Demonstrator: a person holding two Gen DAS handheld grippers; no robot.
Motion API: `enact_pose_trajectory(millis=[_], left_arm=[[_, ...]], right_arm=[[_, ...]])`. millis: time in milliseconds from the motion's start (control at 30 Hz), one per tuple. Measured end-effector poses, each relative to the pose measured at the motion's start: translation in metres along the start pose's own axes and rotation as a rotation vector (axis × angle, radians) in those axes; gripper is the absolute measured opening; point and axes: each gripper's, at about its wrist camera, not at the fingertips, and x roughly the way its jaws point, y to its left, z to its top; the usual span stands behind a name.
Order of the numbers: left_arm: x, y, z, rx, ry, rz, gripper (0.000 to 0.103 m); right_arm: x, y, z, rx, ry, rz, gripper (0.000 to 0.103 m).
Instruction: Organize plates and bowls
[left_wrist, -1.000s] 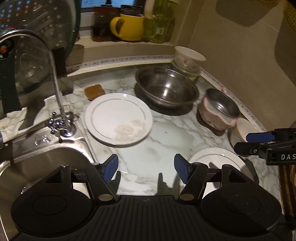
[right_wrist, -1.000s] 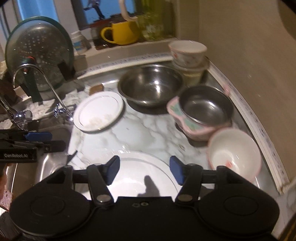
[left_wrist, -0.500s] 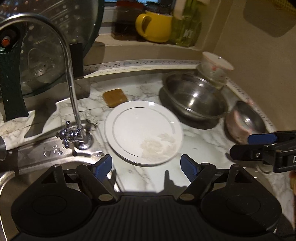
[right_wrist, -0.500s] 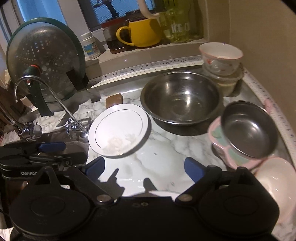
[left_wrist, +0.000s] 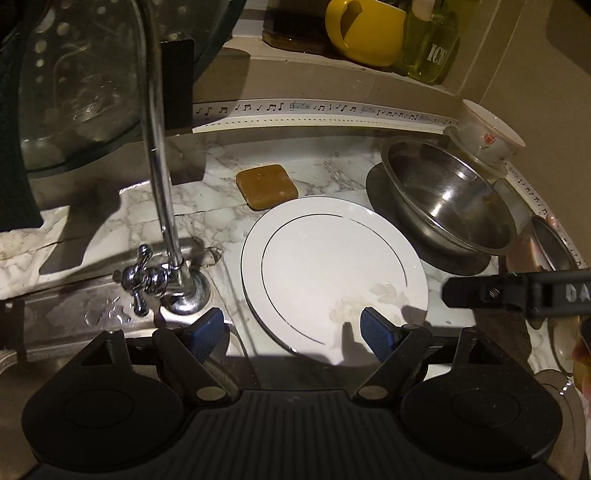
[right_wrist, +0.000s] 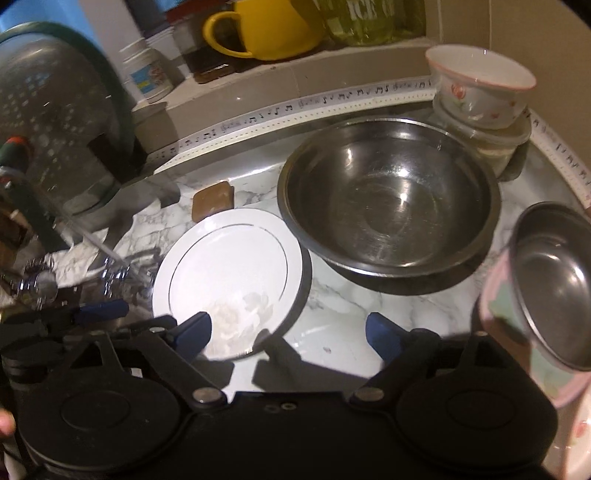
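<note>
A white plate with a thin dark ring lies on the marble counter; it also shows in the right wrist view. My left gripper is open, its jaws straddling the plate's near edge. My right gripper is open just right of the plate, above bare counter. A large steel bowl sits behind, also in the left wrist view. A small steel bowl rests inside a pink bowl. A white flowered bowl is stacked on a clear container in the far corner.
A tap and sink edge are at the left. A brown soap bar lies behind the plate. A glass lid stands at the far left. A yellow mug and bottles are on the sill.
Both grippers have moved forward and left toward the white plate, which now lies between my left gripper's jaws. The nearer white plate and white bowl have dropped out of view.
</note>
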Motion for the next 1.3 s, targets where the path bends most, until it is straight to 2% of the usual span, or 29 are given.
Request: enact_pose_trajectory(millis=[133, 267, 367, 633, 700, 800, 867, 1000, 1033, 1067, 1300], left_arm=[[0.009, 0.002, 0.004, -0.016, -0.002, -0.002, 0.081], [0.014, 0.004, 0.006, -0.038, -0.006, -0.017, 0.080], [0.017, 0.005, 0.008, -0.043, -0.003, -0.030, 0.060], [0.024, 0.015, 0.012, -0.088, 0.001, -0.034, 0.052], [0.025, 0.018, 0.012, -0.101, 0.003, -0.029, 0.044], [0.026, 0.023, 0.013, -0.126, 0.006, -0.024, 0.036], [0.027, 0.023, 0.014, -0.126, 0.006, -0.016, 0.033], [0.026, 0.023, 0.014, -0.121, 0.003, 0.004, 0.028], [0.025, 0.023, 0.013, -0.123, 0.003, 0.008, 0.027], [0.025, 0.023, 0.013, -0.125, 0.002, 0.010, 0.025], [0.017, 0.024, 0.008, -0.127, -0.012, 0.019, 0.022]], right_arm=[[0.018, -0.001, 0.007, 0.045, 0.025, 0.003, 0.078], [0.032, 0.001, 0.011, 0.070, 0.046, 0.023, 0.072], [0.038, 0.002, 0.013, 0.073, 0.049, 0.020, 0.069], [0.049, -0.003, 0.015, 0.098, 0.057, 0.011, 0.056], [0.050, -0.003, 0.016, 0.099, 0.050, 0.014, 0.053], [0.052, -0.003, 0.017, 0.104, 0.052, 0.030, 0.043], [0.053, -0.002, 0.016, 0.102, 0.056, 0.041, 0.032], [0.053, 0.002, 0.017, 0.076, 0.048, 0.010, 0.023], [0.054, 0.001, 0.016, 0.072, 0.047, 0.002, 0.017], [0.054, 0.000, 0.016, 0.070, 0.045, -0.005, 0.015], [0.046, 0.001, 0.010, 0.036, 0.028, 0.001, 0.014]])
